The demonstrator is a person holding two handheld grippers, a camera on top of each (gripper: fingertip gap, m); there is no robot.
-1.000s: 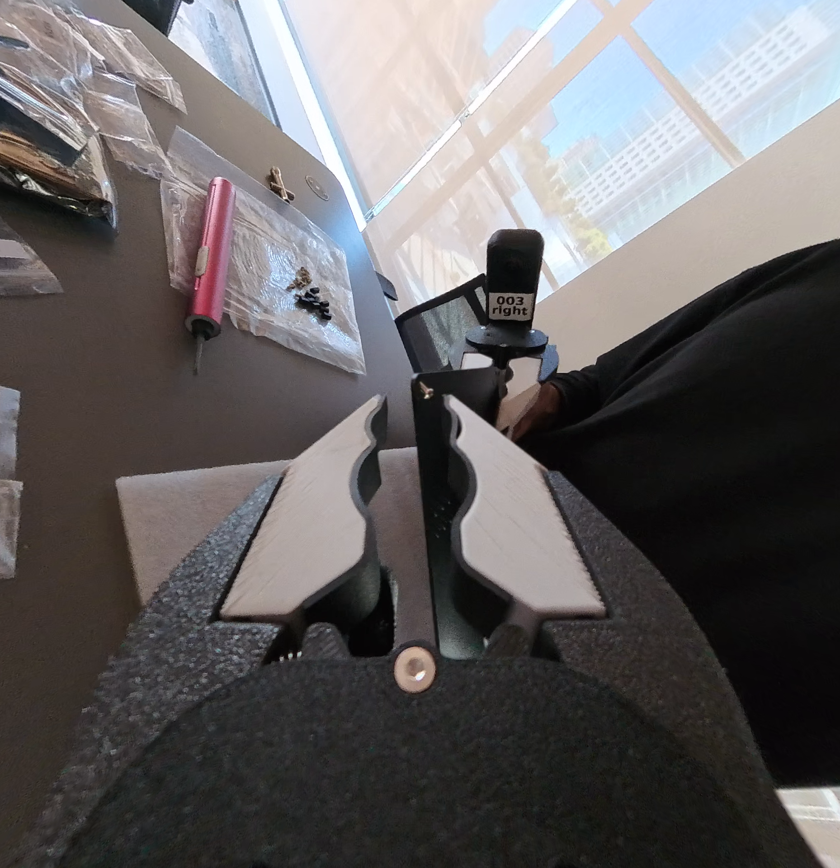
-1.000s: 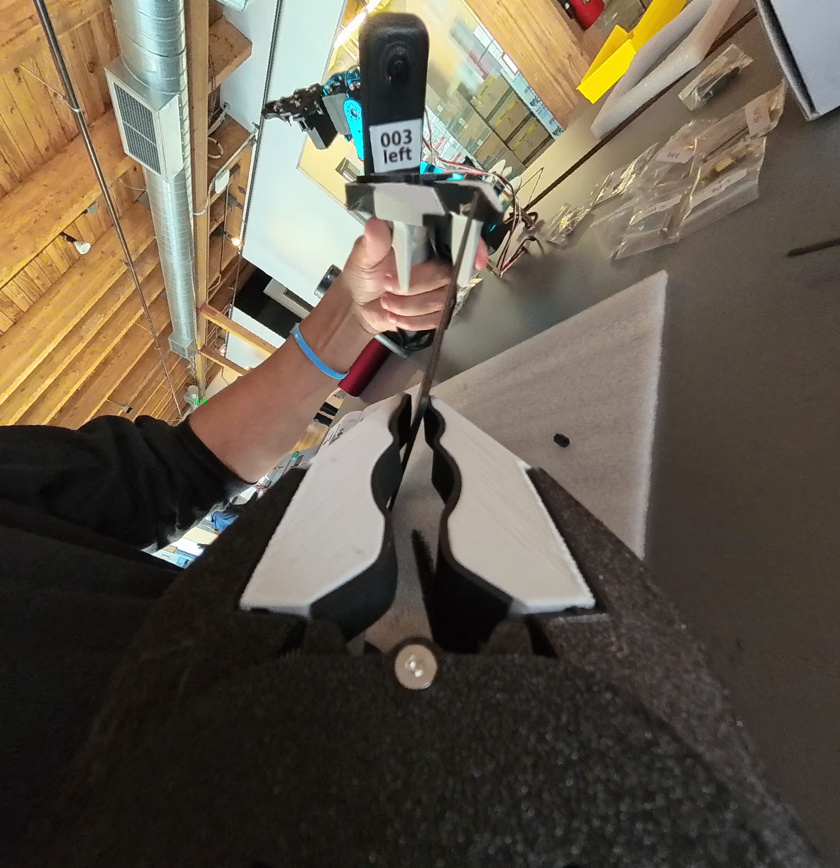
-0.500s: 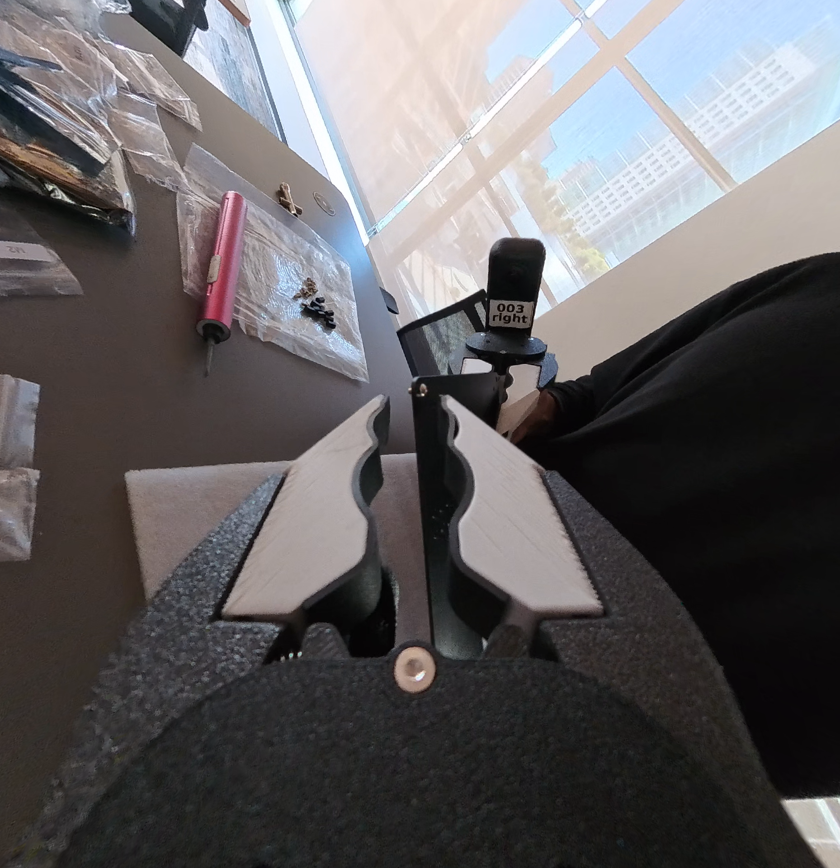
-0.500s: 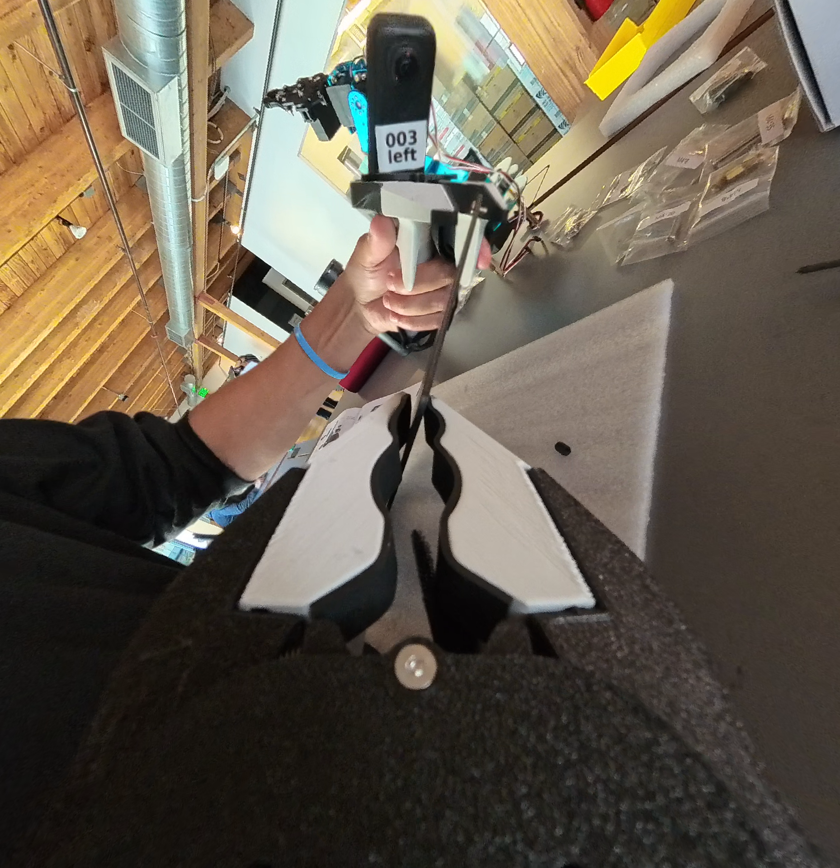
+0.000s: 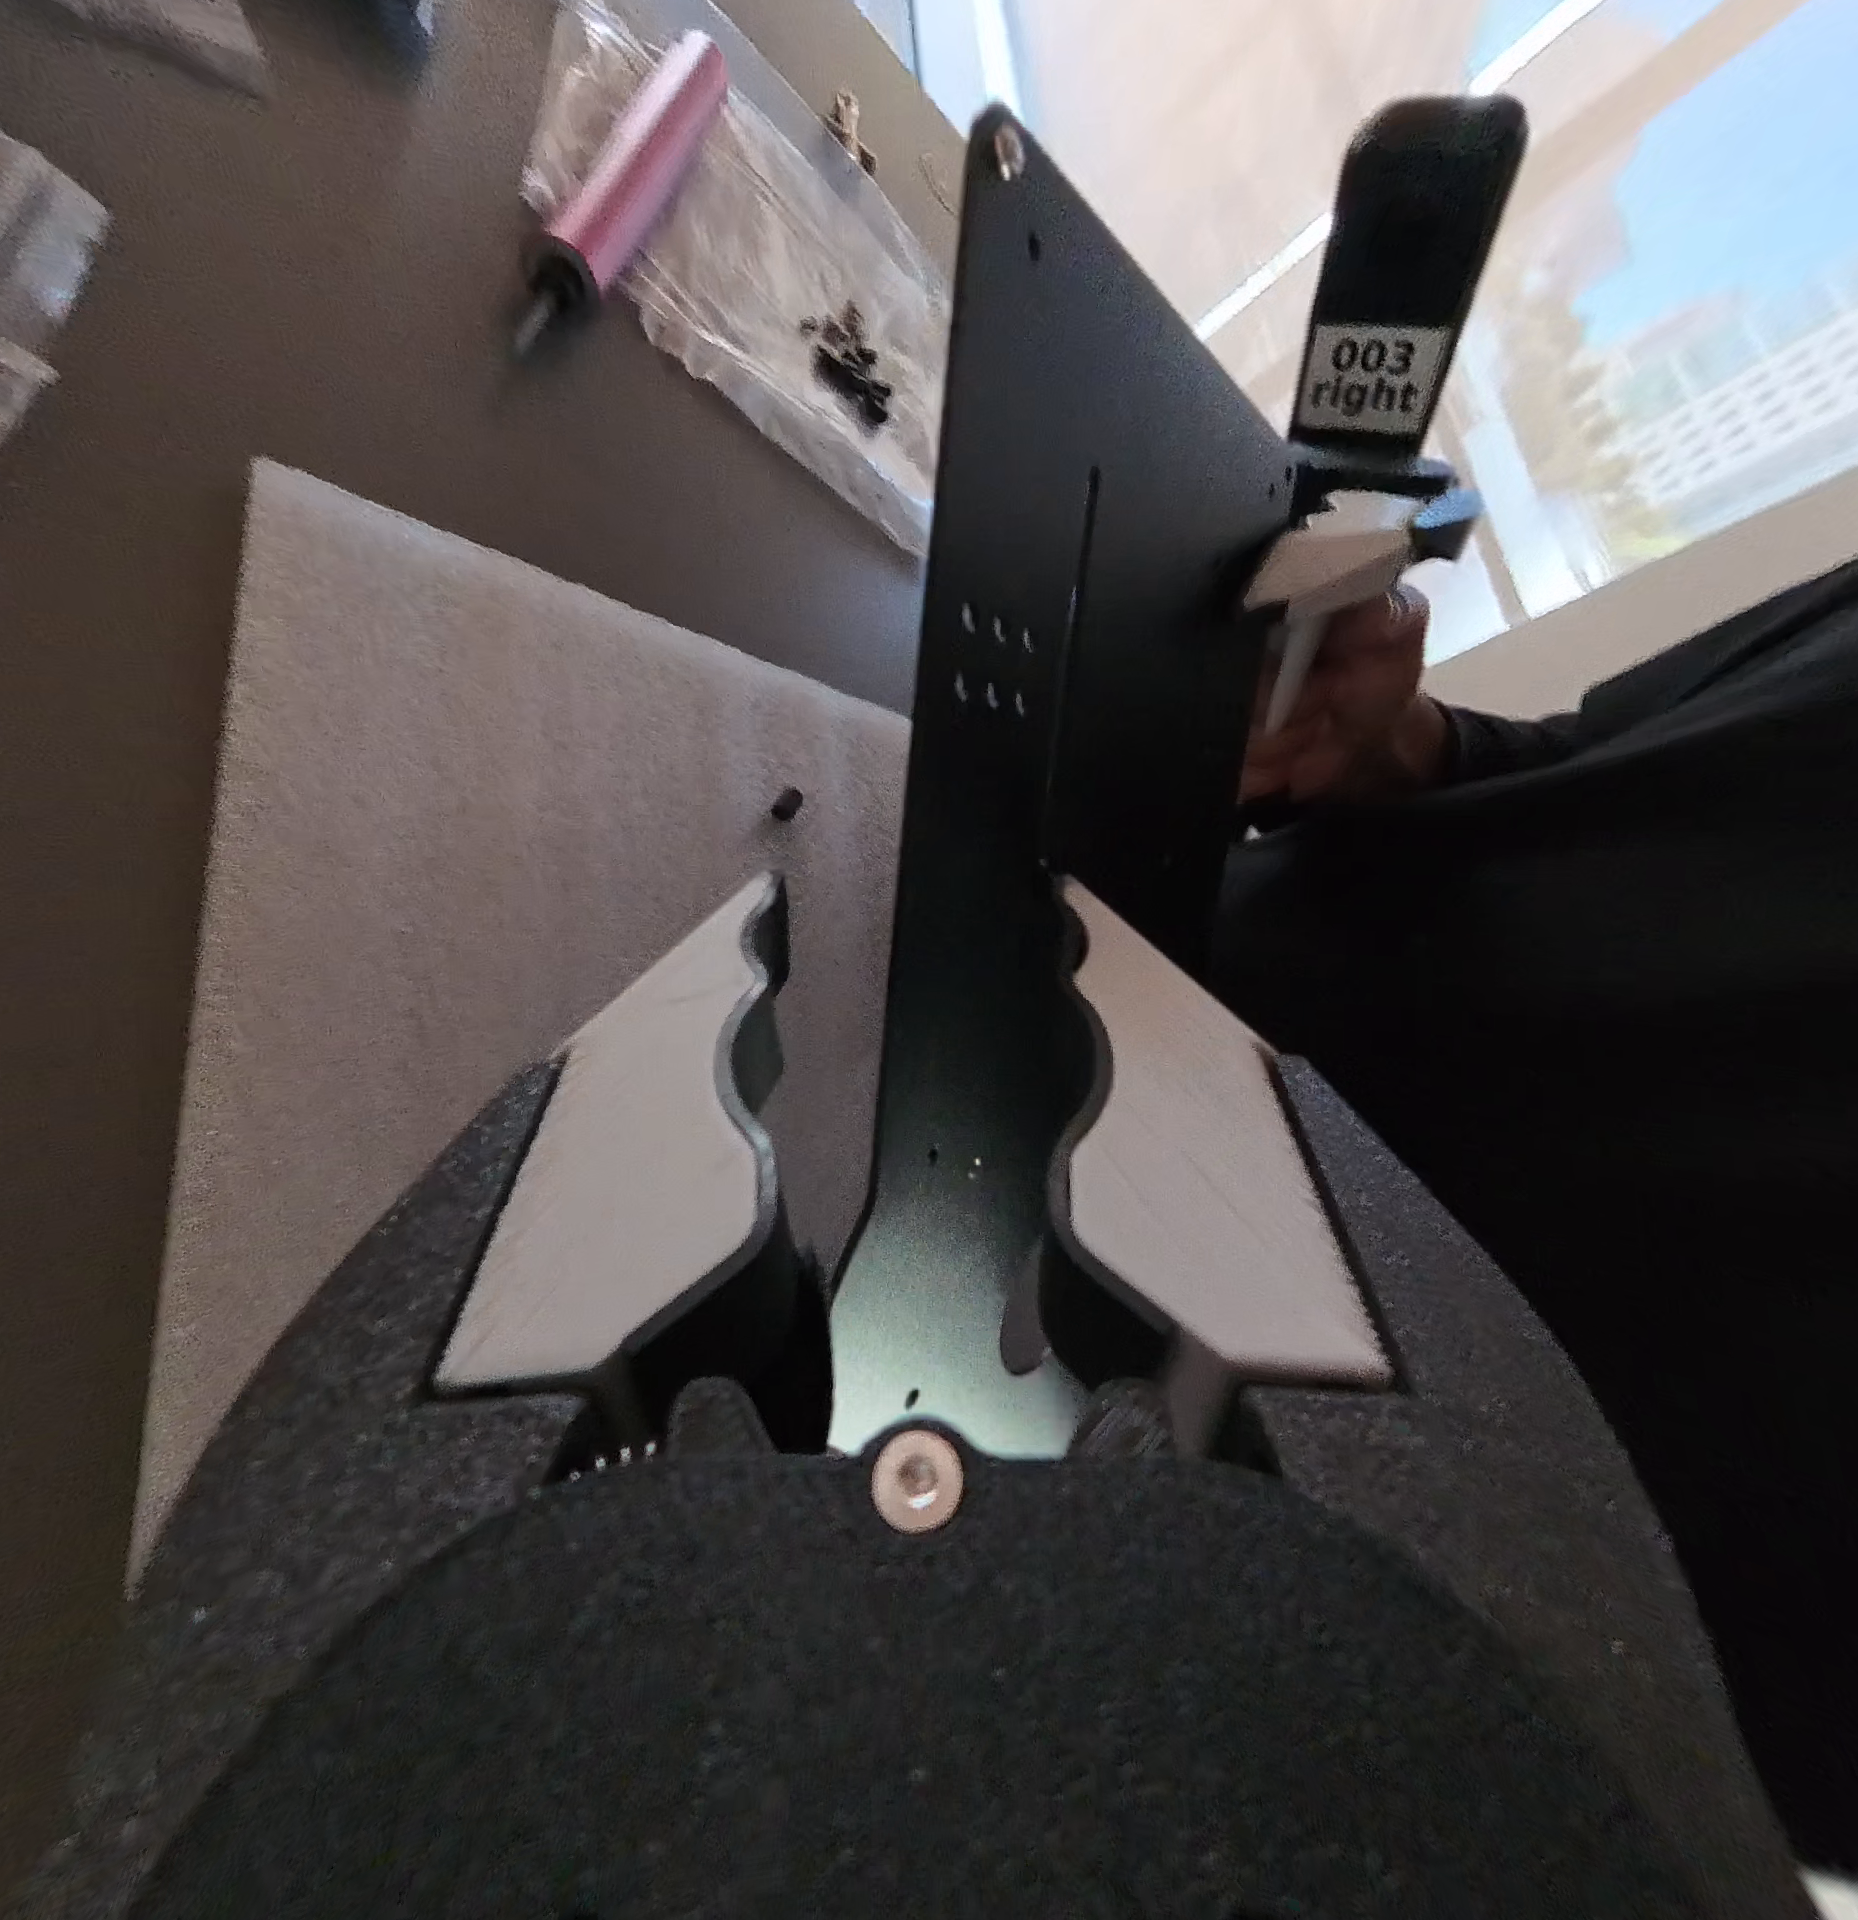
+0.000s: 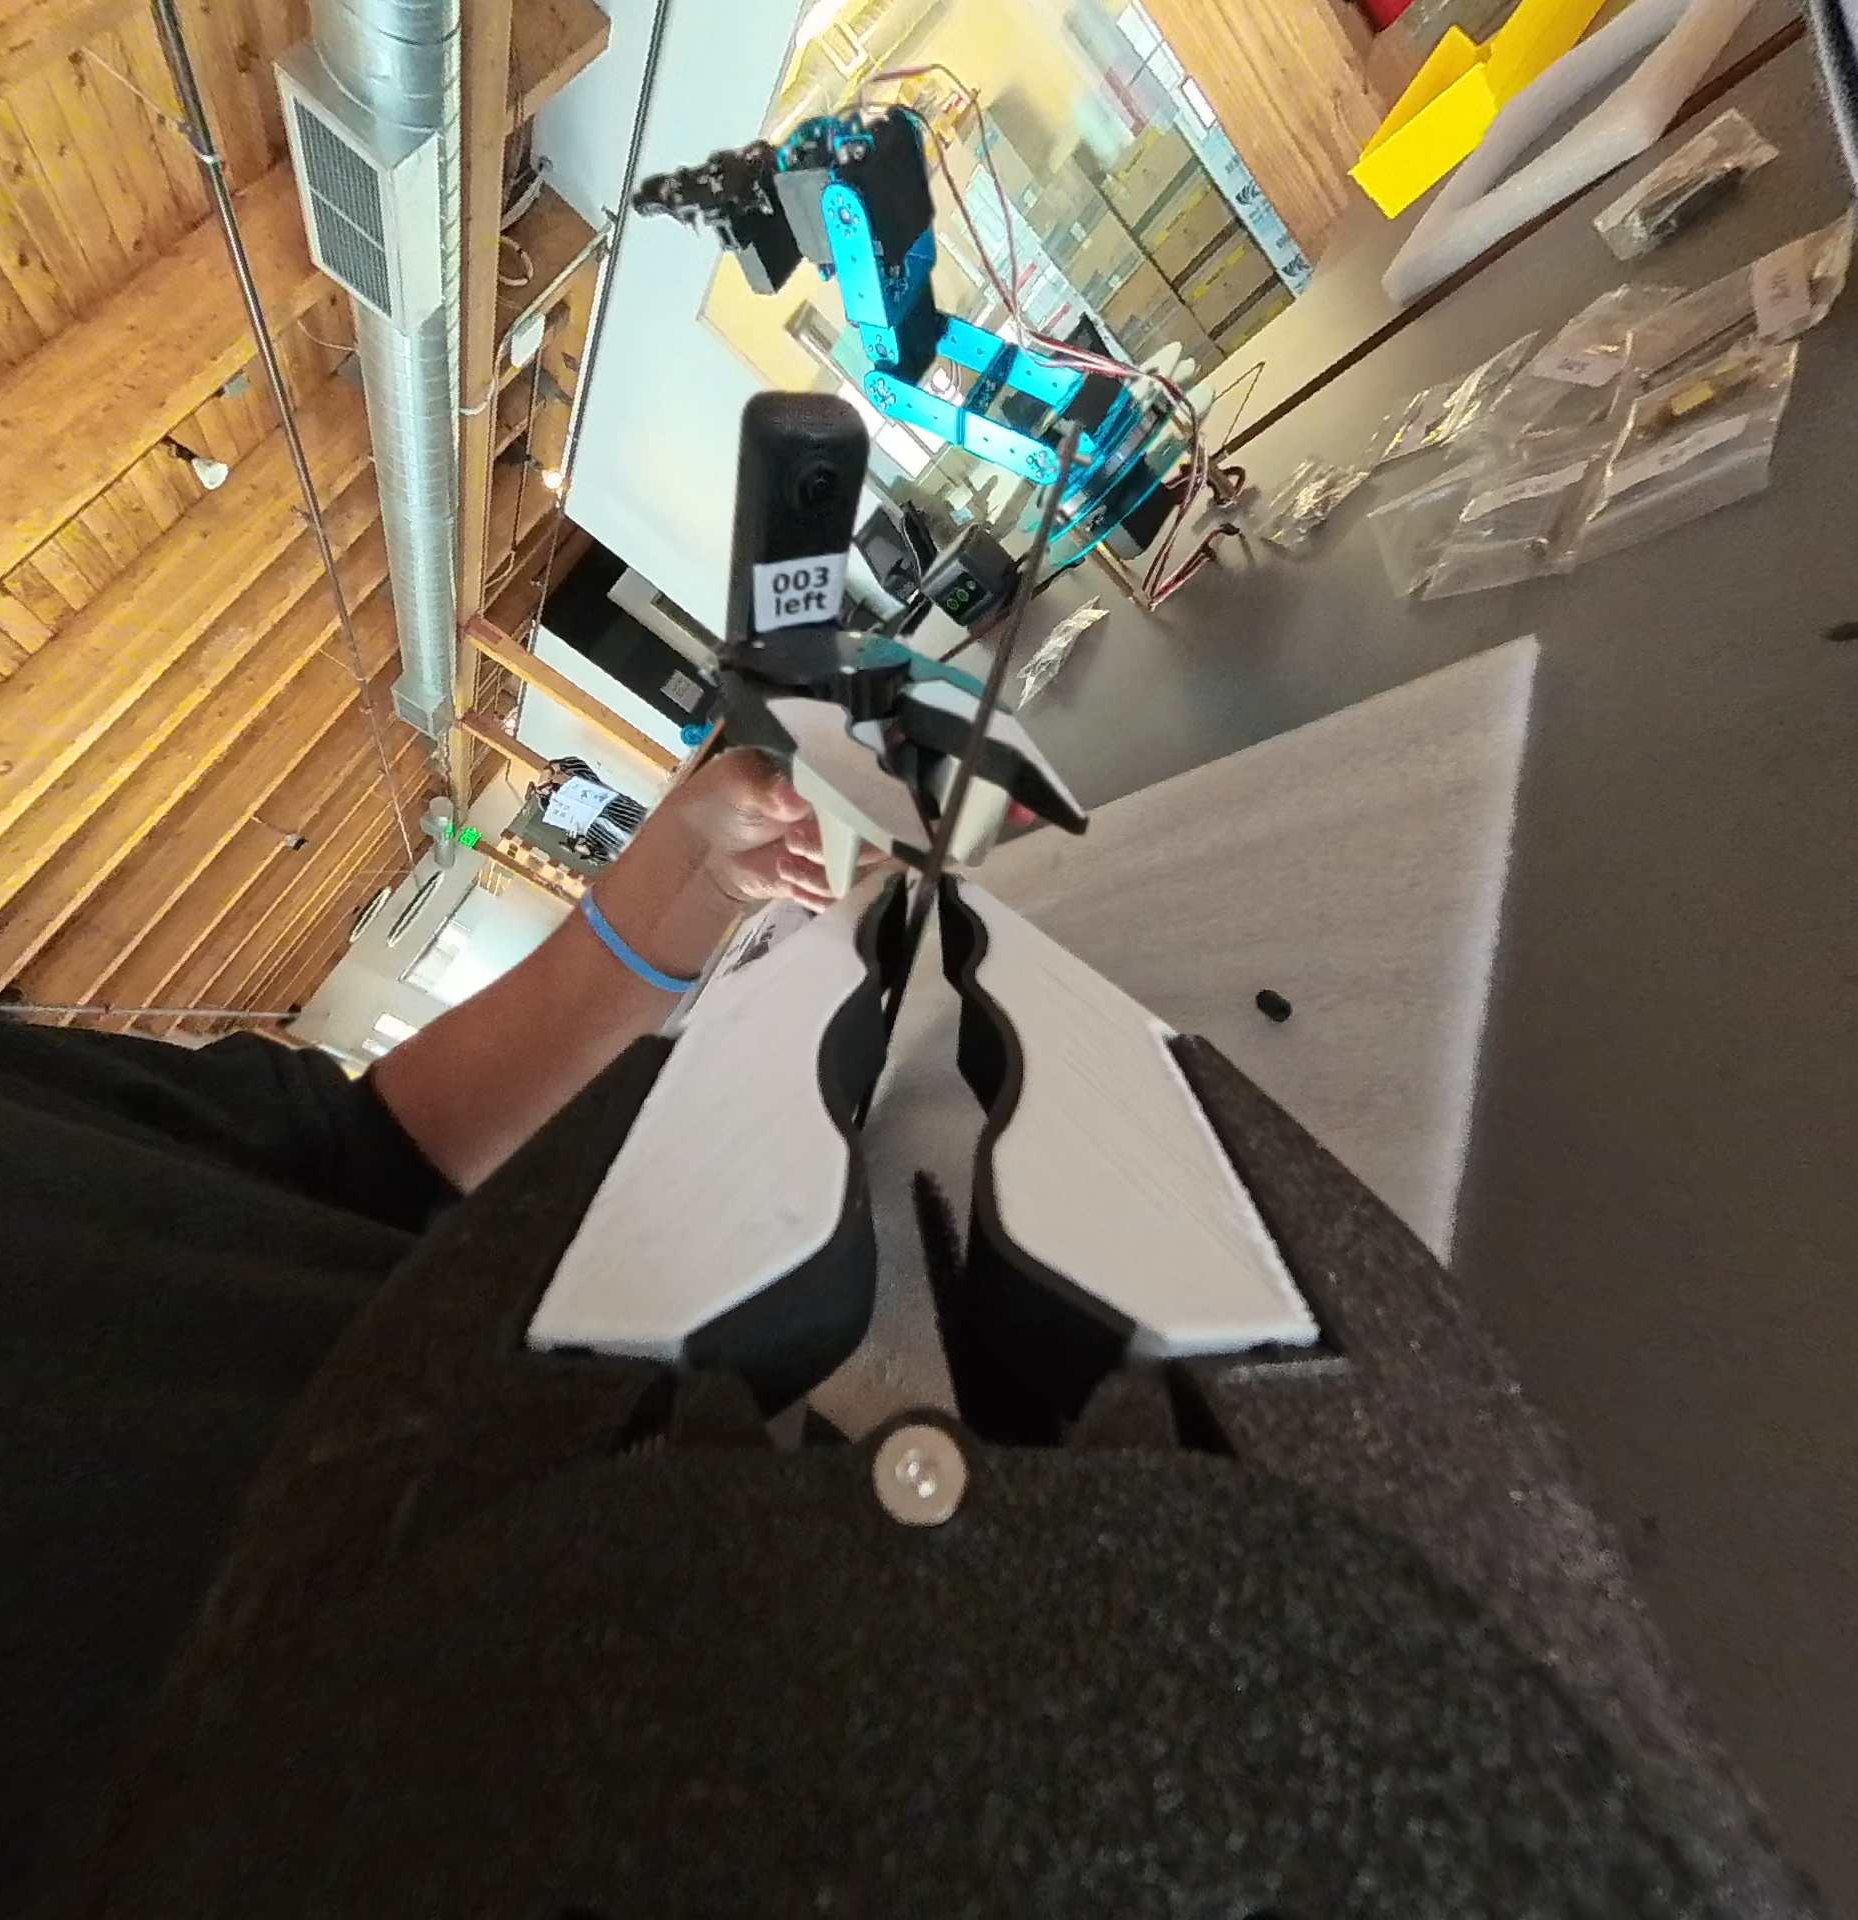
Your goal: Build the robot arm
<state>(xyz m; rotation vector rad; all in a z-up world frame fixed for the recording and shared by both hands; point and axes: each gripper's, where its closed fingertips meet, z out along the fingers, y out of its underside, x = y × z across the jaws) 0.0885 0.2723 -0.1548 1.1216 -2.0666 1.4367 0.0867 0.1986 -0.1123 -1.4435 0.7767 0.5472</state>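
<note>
Under everything you have the dark grey table (image 5: 125,540), and on it the pale foam pad (image 5: 468,790), which lies directly below both tools. The black metal plate (image 5: 1070,499) is held up on edge above that pad, clear of it as far as these views show, and it spans from one tool to the other. Your right gripper (image 6: 920,883) is pinched tight on one thin edge of the plate, fingertips closed against both faces. Your left gripper (image 5: 917,883) is spread: the plate runs deep between its fingers and lies against one of them, with a clear gap to the other, so it is not clamping. The pad's near and far borders are well out from the plate's lower edge, so there is open foam on either side. Beyond the pad, the pink screwdriver (image 5: 634,197) lies on a clear bag (image 5: 779,270) with a cluster of small black screws (image 5: 852,358), well apart from the plate. In the right wrist view, more bagged parts (image 6: 1590,457) and a blue robot arm (image 6: 904,312) stand farther along the table. One small black part (image 5: 790,802) sits loose on the foam, just beside the plate's face
</note>
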